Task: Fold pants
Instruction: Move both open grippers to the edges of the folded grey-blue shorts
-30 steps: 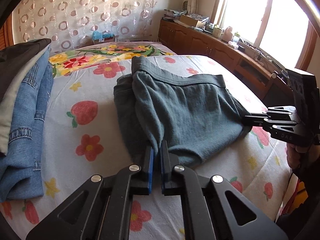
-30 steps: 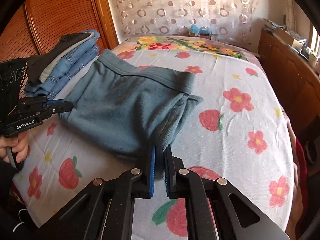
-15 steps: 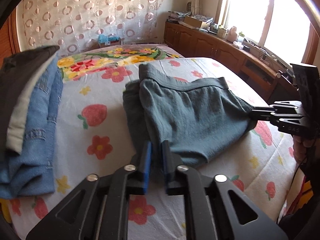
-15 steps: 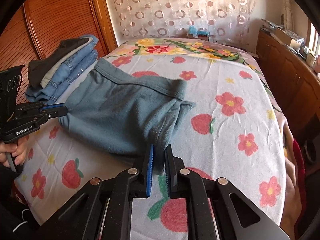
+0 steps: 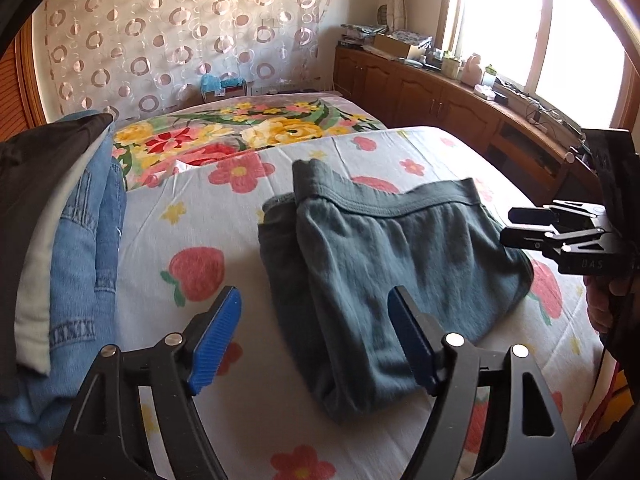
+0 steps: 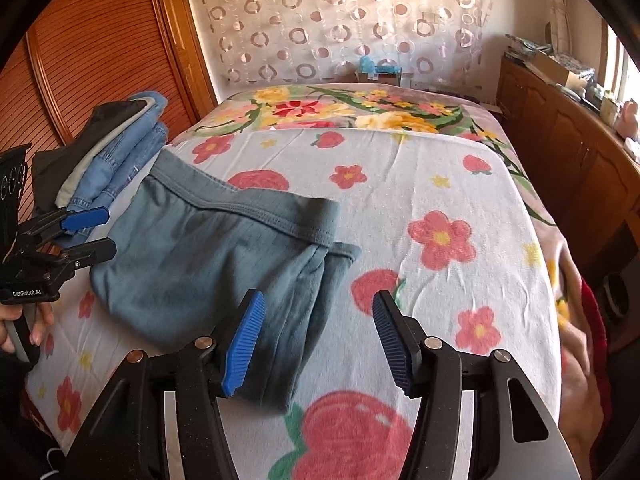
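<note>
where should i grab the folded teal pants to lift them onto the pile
Grip the folded teal pants at the two near corners of the fold, one per gripper, coming in low from the near bed edge. The layers stack thick there; the waistband lies on the far side.

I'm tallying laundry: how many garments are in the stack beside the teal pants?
4 visible: black on top, white, then two denim beneath. More may be hidden.

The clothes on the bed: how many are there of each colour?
Teal: 1, the folded pants
Blue denim: 1, possibly more, in the side pile
White or cream: 1, same pile
Black or dark: 1, on top
Total: 4 at least; the pile's layers are hard to separate.
</note>
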{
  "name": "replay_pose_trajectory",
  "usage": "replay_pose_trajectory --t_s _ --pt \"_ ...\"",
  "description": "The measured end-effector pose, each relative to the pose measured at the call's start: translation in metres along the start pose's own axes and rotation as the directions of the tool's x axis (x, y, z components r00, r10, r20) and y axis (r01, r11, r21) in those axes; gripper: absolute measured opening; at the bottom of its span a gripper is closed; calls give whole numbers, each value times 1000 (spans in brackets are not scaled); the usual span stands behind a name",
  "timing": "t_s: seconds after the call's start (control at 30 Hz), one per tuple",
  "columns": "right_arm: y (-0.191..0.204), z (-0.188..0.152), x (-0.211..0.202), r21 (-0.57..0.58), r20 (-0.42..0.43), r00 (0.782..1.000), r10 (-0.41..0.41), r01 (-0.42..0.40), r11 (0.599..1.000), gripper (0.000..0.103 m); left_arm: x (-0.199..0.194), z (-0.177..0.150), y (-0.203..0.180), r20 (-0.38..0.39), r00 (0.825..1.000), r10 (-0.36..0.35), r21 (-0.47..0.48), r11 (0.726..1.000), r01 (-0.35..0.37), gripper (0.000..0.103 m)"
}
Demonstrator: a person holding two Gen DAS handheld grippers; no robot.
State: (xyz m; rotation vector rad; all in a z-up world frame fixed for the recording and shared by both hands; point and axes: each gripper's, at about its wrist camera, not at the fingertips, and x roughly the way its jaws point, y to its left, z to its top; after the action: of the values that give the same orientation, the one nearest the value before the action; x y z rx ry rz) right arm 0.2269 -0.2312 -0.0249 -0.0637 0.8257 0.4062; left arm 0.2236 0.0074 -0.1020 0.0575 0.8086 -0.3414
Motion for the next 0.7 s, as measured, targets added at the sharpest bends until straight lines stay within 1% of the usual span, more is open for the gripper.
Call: replay_pose_trajectory --t_s 0.13,0.27,0.5,0.7 --pt "-3 5 11 11 0 1000 9 -9 1000 59 11 9 4 -10 1000 -2 -8 1000 2 76" --pt "-6 11 24 18 -8 1000 1 -1 1000 59 22 20 10 -17 1000 -10 -30 999 10 76" --pt "-8 16 34 30 -9 1000 -2 3 1000 59 32 28 17 -21 1000 -9 -45 999 8 76" --pt "-4 16 38 19 -9 1000 -6 6 1000 58 41 26 18 -42 999 -25 -59 998 23 67"
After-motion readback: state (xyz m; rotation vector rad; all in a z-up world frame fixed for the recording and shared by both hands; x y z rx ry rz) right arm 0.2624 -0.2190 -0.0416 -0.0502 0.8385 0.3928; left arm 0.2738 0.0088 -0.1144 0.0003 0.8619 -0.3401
